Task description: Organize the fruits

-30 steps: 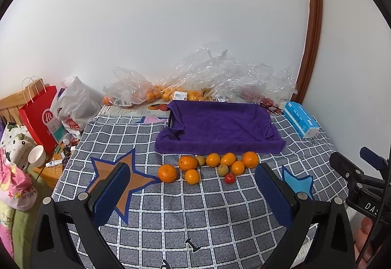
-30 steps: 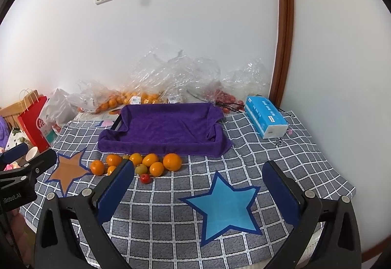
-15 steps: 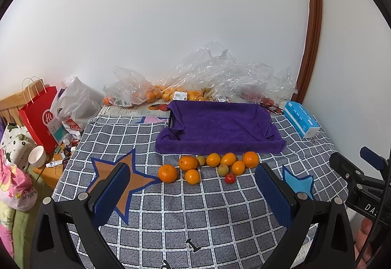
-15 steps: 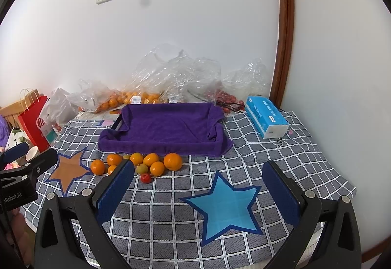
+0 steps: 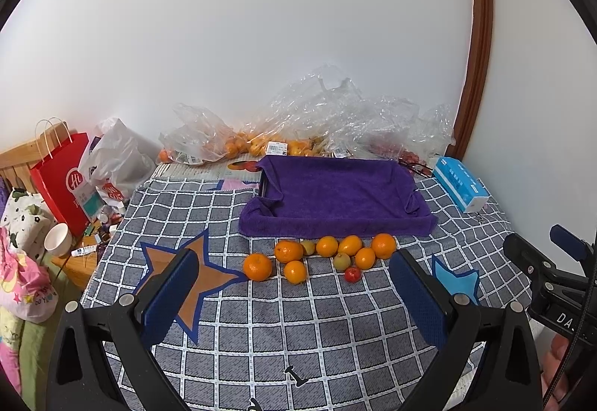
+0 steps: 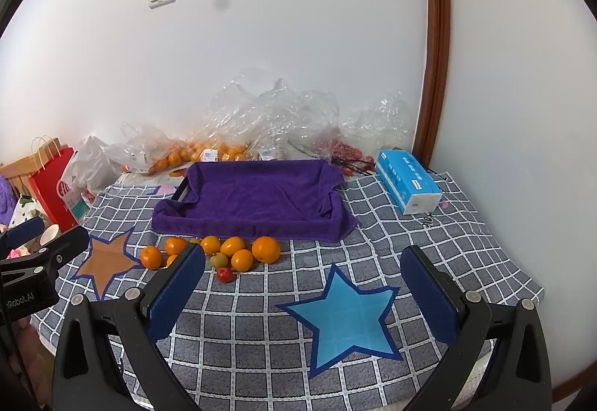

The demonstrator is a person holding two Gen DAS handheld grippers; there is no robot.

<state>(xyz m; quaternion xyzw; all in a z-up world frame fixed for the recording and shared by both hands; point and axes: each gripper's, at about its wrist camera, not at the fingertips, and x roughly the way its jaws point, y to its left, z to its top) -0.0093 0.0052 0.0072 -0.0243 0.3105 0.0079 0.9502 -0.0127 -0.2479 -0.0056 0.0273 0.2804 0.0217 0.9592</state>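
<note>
Both the left tongs (image 5: 294,289) and the right tongs (image 6: 304,284) are held wide open, empty. The fruits (image 5: 328,254) are gathered just near of the purple tray (image 5: 335,194) on the surface (image 5: 317,336).

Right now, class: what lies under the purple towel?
A dark tray edge shows at the purple towel's back-left corner. The towel drapes over everything else, so the tray's floor and contents are hidden.

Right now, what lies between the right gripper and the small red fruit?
Only bare checked cloth lies between the open right gripper and the small red fruit; the right wrist view shows this best.
</note>
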